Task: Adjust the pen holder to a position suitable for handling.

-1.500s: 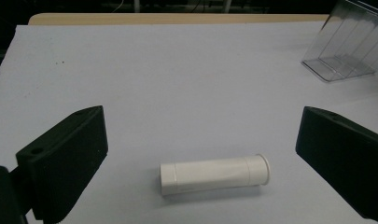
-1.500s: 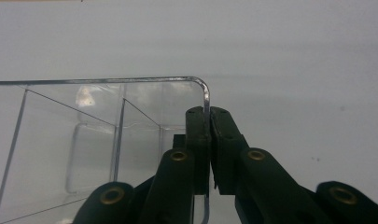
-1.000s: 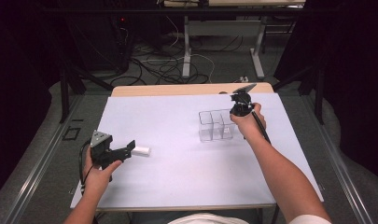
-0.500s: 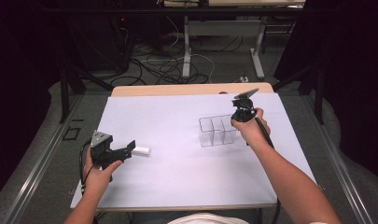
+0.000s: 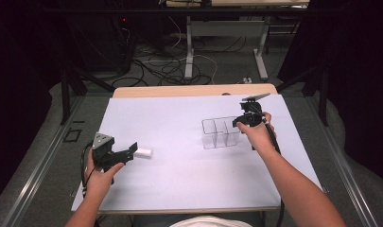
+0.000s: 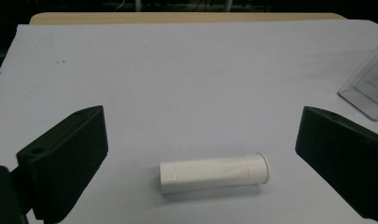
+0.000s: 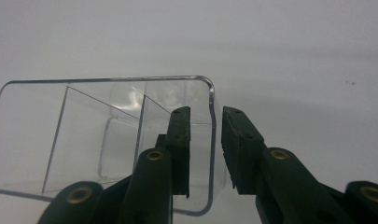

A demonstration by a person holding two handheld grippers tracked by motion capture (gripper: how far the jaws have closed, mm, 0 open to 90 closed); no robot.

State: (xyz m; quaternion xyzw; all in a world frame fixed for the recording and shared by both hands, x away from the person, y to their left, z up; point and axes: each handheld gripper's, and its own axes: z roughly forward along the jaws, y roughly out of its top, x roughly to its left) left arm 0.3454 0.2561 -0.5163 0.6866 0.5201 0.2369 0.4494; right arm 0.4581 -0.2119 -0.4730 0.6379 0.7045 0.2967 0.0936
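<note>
Your left gripper [image 6: 196, 154] hovers low with jaws spread wide, the white tube [image 6: 213, 173] lying between them on the white tabletop [image 5: 179, 123]. Your right gripper [image 7: 205, 140] has its jaws nearly closed astride the clear box [image 7: 102, 135] wall, one inside, one outside. Cables [image 5: 170, 66] sprawl across the dark floor beyond.

Black left gripper [image 5: 132, 150], grey three-cornered plate [image 5: 102, 140]; right gripper [image 7: 205, 140] fingers [image 7: 179, 140] brass-riveted; bare forearms.
</note>
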